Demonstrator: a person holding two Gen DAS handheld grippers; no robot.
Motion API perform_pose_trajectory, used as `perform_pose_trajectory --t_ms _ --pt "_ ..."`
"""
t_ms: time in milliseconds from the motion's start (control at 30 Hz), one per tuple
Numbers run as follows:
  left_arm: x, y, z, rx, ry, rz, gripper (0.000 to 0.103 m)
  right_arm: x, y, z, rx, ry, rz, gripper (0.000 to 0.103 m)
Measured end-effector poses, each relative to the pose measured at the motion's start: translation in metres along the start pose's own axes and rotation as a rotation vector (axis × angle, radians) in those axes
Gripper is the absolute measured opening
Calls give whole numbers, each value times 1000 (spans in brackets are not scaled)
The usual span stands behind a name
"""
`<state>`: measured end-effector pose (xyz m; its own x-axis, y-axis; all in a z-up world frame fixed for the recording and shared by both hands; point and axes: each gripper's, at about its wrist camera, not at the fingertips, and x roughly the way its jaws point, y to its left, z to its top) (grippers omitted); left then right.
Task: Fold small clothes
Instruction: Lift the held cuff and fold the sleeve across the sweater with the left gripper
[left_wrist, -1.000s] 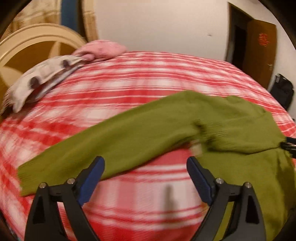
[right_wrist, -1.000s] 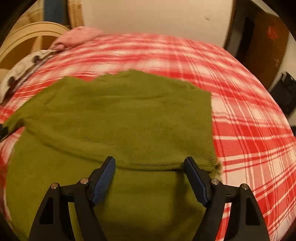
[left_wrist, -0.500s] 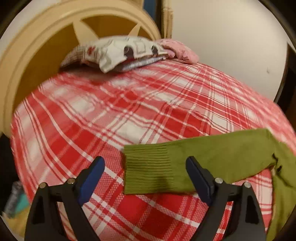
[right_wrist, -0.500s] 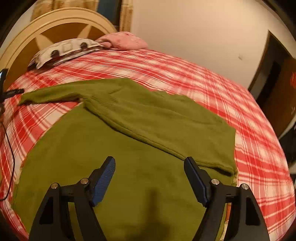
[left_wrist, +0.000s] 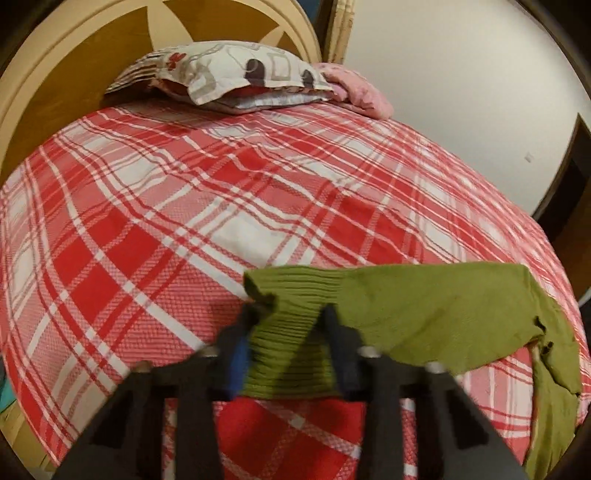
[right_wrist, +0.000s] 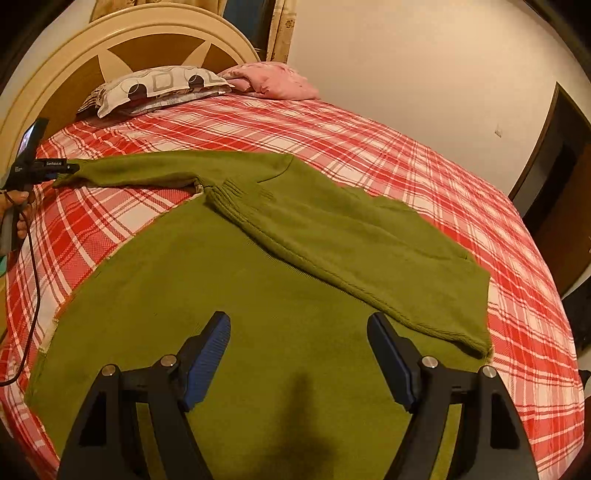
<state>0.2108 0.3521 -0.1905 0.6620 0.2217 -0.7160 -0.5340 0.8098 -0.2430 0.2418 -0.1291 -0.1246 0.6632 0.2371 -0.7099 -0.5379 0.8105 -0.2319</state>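
**Left gripper closes on the sweater cuff while the right waits wide above the body**

The left gripper (left_wrist: 290, 317) has just been closing, and its jaws now stand narrow with the ribbed cuff (left_wrist: 291, 314) of the green sweater (right_wrist: 258, 288) bunched between them; the pads press into the knit, and the fabric puckers at the left fingertip. In the right wrist view that same gripper (right_wrist: 64, 170) shows at the far end of the sleeve (right_wrist: 140, 170), held by a person's hand (right_wrist: 14, 218) with a dark cable (right_wrist: 35, 295) trailing down from it.

The right gripper (right_wrist: 299, 328) stands wide, its blue pads (right_wrist: 207, 358) well apart over the sweater's body, with nothing between them and no cloth pinched.

The sweater lies flat on the red and white plaid bedspread (right_wrist: 461, 192). Its other sleeve is folded diagonally across the chest, its cuff end near the sweater's right edge. The gripped sleeve stretches out straight from the shoulder, away from the body.

Beyond the sweater, at the head of the bedspread, a patterned pillow (right_wrist: 155, 86) and a pink cloth (right_wrist: 269, 83) rest against a rounded cream headboard (right_wrist: 110, 48). A dark doorway (right_wrist: 557, 166) stands far from the sweater, off the bedspread's right side.
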Motion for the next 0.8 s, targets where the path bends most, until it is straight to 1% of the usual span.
perform_pose_trajectory --t_ms 167,233,267,300,367,433,567,800 --pt "2 0 -1 2 -3 12 29 1 3 -2 13 -3 14 77" --pt "2 2 1 -3 -5 1 27 1 4 -2 11 -4 14 77" --pt "2 1 2 -2 -2 -12 14 0 4 -3 11 -7 15 77" --pt "1 1 3 -10 7 -41 8 -1 4 -3 12 -9 16 77" --pt "-3 1 6 -39 5 -70 8 -2 3 -5 20 -14 18 77" --pt "-9 -2 10 -41 -11 -83 8 -2 0 -6 25 -12 18 77" --pt "-28 -13 21 -64 -39 -148 7 -1 -5 -9 43 -2 13 77" --pt "-58 -48 43 -64 -91 -258 7 -4 -12 -14 72 -8 18 77"
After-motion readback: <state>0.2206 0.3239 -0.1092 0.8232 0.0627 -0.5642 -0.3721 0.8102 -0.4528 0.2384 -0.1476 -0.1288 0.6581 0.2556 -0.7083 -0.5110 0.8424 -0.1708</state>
